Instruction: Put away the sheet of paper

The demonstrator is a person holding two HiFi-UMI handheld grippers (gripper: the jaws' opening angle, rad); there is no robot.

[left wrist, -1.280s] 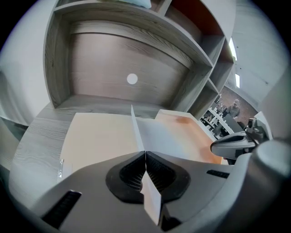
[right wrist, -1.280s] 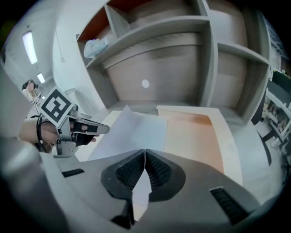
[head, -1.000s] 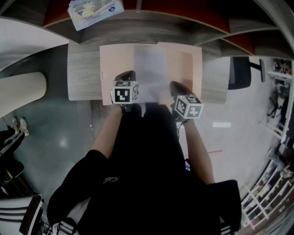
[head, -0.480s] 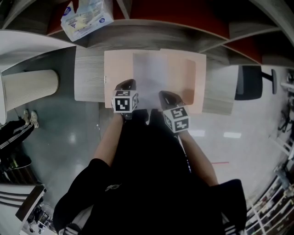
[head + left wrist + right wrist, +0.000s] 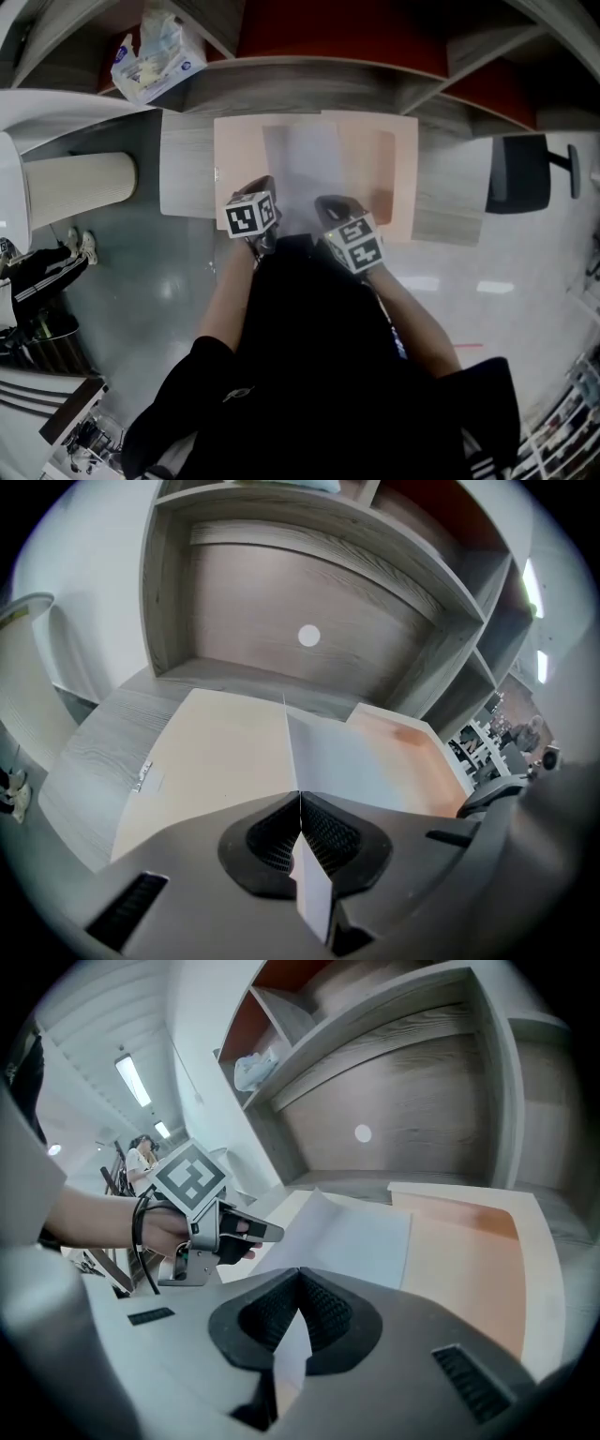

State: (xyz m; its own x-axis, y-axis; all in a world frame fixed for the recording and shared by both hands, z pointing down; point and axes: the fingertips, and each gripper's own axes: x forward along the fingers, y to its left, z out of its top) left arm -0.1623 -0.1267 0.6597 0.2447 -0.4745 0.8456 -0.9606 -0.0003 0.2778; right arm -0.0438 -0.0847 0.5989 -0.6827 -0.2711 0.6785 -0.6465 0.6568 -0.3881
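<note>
Held the sheet of paper (image 5: 302, 164) by its near edge, at the near edge of the tabletop (image 5: 186, 178), over an open peach folder (image 5: 380, 169). Clenched the left gripper (image 5: 263, 190) on the sheet's left part and the right gripper (image 5: 332, 206) on its right part.

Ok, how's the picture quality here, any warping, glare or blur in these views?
Head view: strong fisheye bends the shelf; bright glare on the floor. Left gripper view: black round corners, the left claw looms large up close. Right gripper view: same dark corners, ceiling lamp blown out.
</note>
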